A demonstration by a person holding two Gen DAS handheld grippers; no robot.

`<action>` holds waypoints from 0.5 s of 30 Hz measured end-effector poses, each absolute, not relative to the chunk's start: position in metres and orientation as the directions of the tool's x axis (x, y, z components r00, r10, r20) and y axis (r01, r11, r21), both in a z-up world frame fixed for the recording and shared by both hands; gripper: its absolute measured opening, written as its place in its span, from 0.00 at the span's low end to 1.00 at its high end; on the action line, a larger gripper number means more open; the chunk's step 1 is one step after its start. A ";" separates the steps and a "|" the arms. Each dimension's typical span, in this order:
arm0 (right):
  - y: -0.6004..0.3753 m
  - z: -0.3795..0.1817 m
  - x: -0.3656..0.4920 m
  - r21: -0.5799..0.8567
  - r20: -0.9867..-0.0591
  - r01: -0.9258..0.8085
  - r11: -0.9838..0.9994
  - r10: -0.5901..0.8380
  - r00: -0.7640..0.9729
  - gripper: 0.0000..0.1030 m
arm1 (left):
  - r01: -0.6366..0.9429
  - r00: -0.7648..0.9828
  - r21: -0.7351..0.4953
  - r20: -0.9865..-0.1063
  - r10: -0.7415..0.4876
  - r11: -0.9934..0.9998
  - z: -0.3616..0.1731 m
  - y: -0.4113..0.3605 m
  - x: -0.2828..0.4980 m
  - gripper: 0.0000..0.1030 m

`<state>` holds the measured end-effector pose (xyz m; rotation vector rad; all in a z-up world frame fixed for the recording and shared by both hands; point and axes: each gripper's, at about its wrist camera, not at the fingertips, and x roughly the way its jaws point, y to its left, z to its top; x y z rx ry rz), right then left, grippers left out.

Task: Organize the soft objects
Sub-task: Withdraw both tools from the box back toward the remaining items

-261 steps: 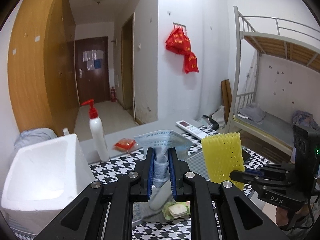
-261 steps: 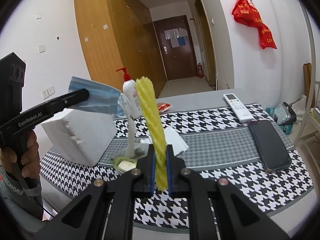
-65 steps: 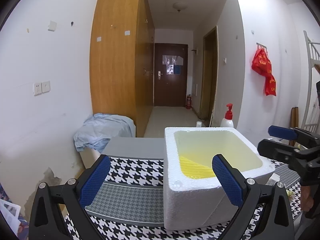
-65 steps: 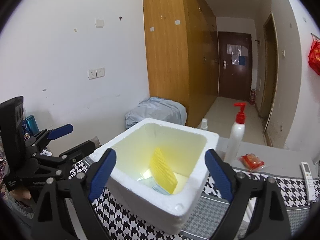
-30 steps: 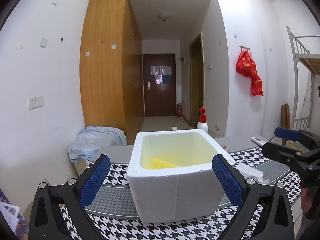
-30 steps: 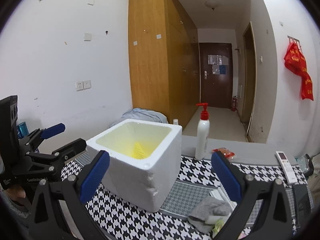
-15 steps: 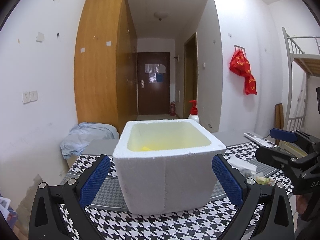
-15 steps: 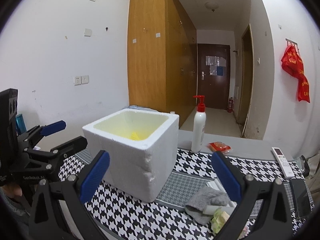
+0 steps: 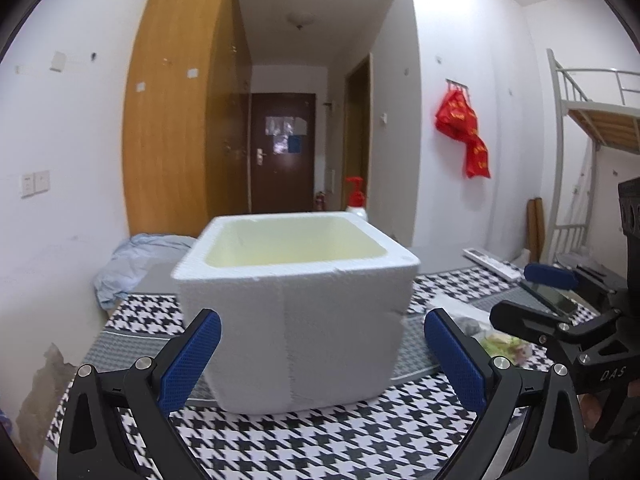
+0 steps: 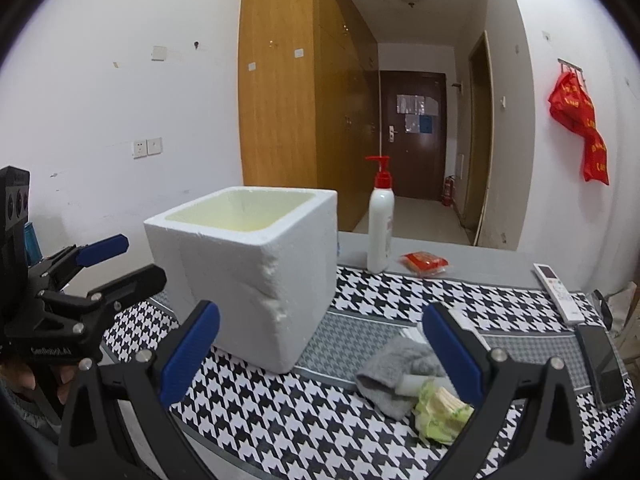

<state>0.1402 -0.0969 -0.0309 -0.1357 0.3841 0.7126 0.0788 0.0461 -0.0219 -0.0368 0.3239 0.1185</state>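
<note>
A white foam box point(image 9: 296, 300) stands on the houndstooth tablecloth point(image 9: 320, 436), straight ahead of my left gripper point(image 9: 320, 344), which is open and holds nothing. My right gripper point(image 10: 320, 344) is open too and empty, with the foam box point(image 10: 248, 272) to its left front. A grey cloth point(image 10: 400, 372), a white tube point(image 10: 412, 384) and a green-wrapped soft packet point(image 10: 440, 408) lie together by its right finger. From this low angle the box's contents are hidden; only its yellowish inner walls show. Each view shows the other gripper: right gripper point(image 9: 532, 298), left gripper point(image 10: 120, 266).
A white pump bottle point(image 10: 380, 224) with a red head and a red packet point(image 10: 424, 262) sit on the grey strip behind the box. A remote point(image 10: 558, 292) and a dark phone point(image 10: 604, 356) lie at the table's right end. A bunk bed frame point(image 9: 592, 120) stands on the right.
Earlier the left gripper held a blue mask and the right a yellow foam net; both now stand open. Over the last second both views sank, and the rim now hides the net.
</note>
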 end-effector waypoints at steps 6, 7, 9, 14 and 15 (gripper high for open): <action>-0.115 -0.032 0.141 0.007 -0.391 -0.612 0.791 0.565 0.726 1.00 | -0.075 0.938 -0.013 -0.340 0.066 0.997 -0.025 0.034 0.089 0.99; -0.117 -0.032 0.141 0.008 -0.392 -0.605 0.796 0.559 0.731 1.00 | -0.066 0.937 -0.010 -0.343 0.059 0.998 -0.025 0.031 0.091 0.99; -0.124 -0.032 0.143 0.014 -0.392 -0.581 0.814 0.539 0.745 1.00 | -0.048 0.936 -0.001 -0.350 0.045 0.999 -0.025 0.026 0.094 0.99; -0.141 -0.033 0.142 0.018 -0.392 -0.533 0.846 0.496 0.775 1.00 | 0.015 0.933 0.006 -0.359 -0.012 1.000 -0.025 0.014 0.101 0.99; -0.145 -0.033 0.141 0.020 -0.389 -0.525 0.851 0.490 0.780 1.00 | 0.028 0.932 0.007 -0.361 -0.023 1.000 -0.025 0.011 0.103 0.99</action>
